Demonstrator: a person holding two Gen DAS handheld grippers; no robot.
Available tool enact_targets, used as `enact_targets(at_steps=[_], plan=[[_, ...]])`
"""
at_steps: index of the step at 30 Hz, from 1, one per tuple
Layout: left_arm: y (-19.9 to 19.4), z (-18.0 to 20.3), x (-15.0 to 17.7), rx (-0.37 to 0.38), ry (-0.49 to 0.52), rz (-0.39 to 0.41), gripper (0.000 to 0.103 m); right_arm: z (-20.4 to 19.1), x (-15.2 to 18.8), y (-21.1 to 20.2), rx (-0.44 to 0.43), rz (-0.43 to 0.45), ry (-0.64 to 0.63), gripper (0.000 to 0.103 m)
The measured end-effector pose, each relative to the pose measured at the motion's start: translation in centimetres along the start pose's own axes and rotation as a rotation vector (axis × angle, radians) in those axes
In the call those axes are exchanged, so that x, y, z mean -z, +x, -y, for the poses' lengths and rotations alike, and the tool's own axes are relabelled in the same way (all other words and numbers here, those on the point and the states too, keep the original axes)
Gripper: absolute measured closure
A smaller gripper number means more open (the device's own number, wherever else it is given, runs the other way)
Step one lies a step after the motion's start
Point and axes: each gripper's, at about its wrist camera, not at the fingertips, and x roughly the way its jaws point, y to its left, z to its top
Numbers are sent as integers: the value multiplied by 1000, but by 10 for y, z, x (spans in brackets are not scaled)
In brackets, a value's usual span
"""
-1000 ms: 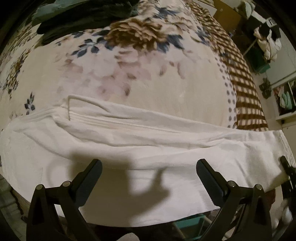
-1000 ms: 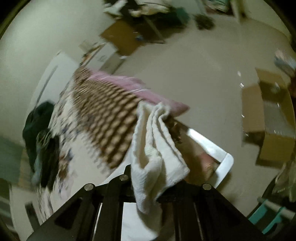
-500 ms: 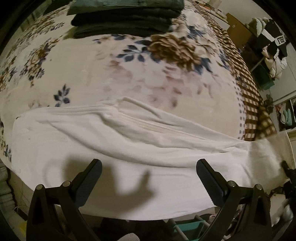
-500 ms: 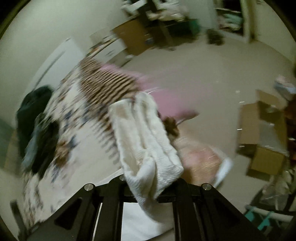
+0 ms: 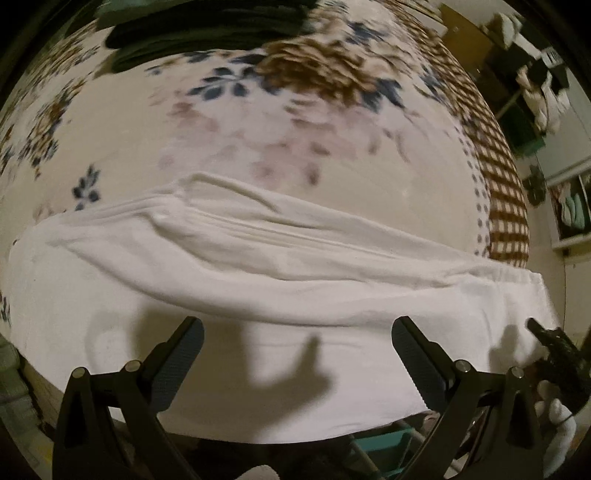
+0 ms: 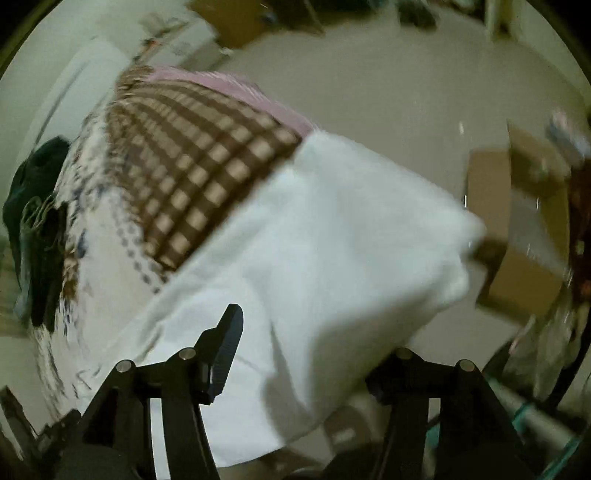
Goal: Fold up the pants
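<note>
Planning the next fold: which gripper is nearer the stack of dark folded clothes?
Left, though neither is close. The left gripper hovers open over the white pants, facing the dark stack across the blanket. The right gripper is at the pants' far end.

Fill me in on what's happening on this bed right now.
A person with a gripper in each hand is folding white pants laid across a floral blanket. The left gripper hangs open above the near edge of the pants, holding nothing. The right gripper is open too, with one end of the pants draped over its right finger; the view is blurred. A stack of dark folded clothes lies at the far side of the bed.
</note>
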Motion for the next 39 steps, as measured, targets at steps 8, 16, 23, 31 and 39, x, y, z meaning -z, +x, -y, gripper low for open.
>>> enact_targets(at_steps=[8, 16, 23, 31, 39], plan=[[10, 33, 5, -1, 62, -27, 0, 73, 33, -18, -181, 113, 268, 58], [18, 54, 3, -8, 82, -31, 0, 55, -24, -21, -117, 184, 223, 95], [15, 66, -2, -3, 83, -11, 0, -47, -19, -34, 44, 275, -287, 96], [-7, 44, -7, 16, 12, 39, 0, -116, 21, -48, -71, 255, -470, 96], [-43, -59, 10, -27, -112, 82, 0, -234, 130, -30, -248, 113, -708, 96]])
